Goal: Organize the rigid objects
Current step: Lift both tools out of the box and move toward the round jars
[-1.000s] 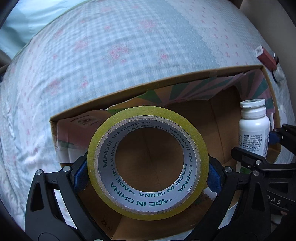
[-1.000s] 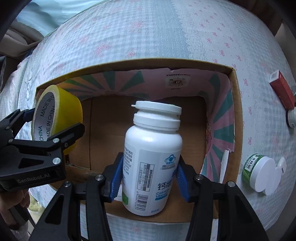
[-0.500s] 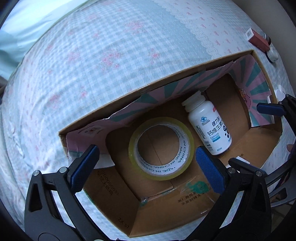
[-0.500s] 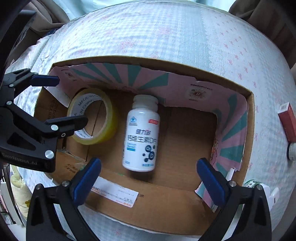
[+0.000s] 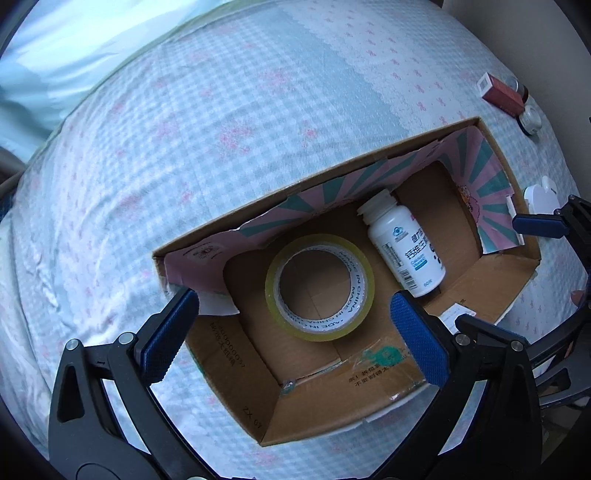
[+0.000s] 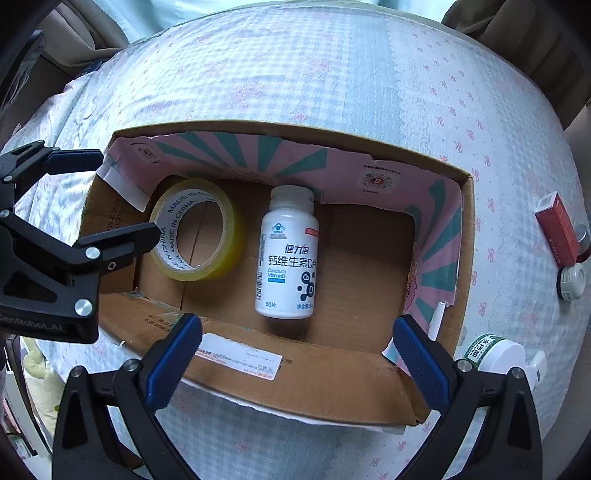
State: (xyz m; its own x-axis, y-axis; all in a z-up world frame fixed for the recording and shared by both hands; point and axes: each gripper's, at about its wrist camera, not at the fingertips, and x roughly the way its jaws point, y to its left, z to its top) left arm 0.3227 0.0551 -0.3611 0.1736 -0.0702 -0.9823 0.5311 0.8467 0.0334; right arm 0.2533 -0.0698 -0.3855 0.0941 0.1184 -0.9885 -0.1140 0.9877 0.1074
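Observation:
An open cardboard box point(image 5: 325, 413) point(image 6: 314, 384) sits on a checked bedspread. Inside it a yellow tape roll point(image 5: 320, 287) point(image 6: 197, 229) lies flat, and a white vitamin bottle point(image 5: 402, 245) point(image 6: 287, 254) lies on its side to the roll's right. My left gripper point(image 5: 291, 332) is open and empty above the box's near edge, over the tape roll; it also shows at the left of the right wrist view point(image 6: 96, 195). My right gripper point(image 6: 295, 354) is open and empty above the box's near wall, in front of the bottle.
On the bedspread right of the box lie a red carton point(image 6: 557, 229) point(image 5: 502, 94), a small round jar point(image 6: 571, 281) point(image 5: 530, 120) and a green-and-white tub point(image 6: 495, 354). A sofa edge point(image 6: 517, 29) is behind the bed.
Both grippers opened and let go: the tape roll and the bottle now lie in the box. Both grippers have drawn back and up from it.

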